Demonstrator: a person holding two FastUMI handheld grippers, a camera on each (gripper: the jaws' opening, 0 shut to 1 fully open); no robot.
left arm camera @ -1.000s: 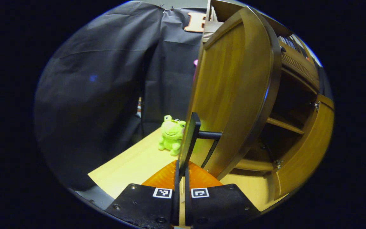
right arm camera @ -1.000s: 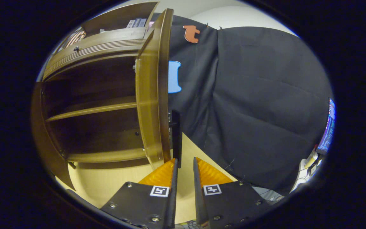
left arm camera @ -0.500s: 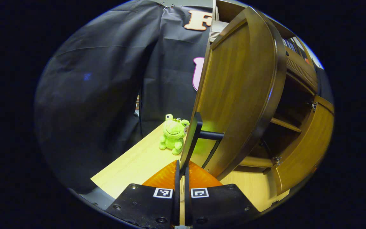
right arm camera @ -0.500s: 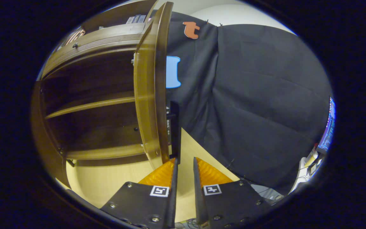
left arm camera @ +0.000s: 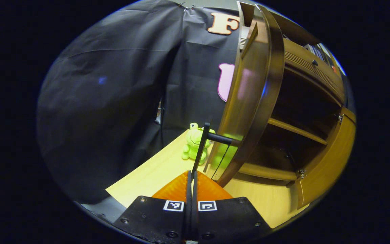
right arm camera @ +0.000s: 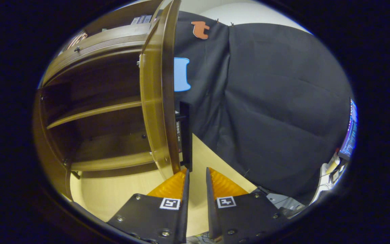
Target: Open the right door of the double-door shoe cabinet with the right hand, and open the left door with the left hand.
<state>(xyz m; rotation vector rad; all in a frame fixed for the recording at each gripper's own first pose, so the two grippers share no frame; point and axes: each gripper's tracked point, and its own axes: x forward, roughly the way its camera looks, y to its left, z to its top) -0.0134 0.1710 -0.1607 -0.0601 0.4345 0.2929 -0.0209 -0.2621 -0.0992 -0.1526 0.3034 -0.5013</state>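
My left gripper (left arm camera: 191, 176) is clamped on the left door's handle (left arm camera: 201, 149); over-swinging risks knocking the frog toy (left arm camera: 192, 142) just ahead.

Plush frog (left arm camera: 193, 141) blocks tabletop (left arm camera: 147, 176) beside left door (left arm camera: 249, 101).

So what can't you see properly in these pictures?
- Left gripper view: part of the frog toy is hidden behind the black door handle.
- Left gripper view: the back of the cabinet is too dark to tell what is inside.
- Right gripper view: the outer face of the right door is turned away.
- Right gripper view: the things on top of the cabinet are cut off by the edge.
- Right gripper view: the screen is too small and squashed.
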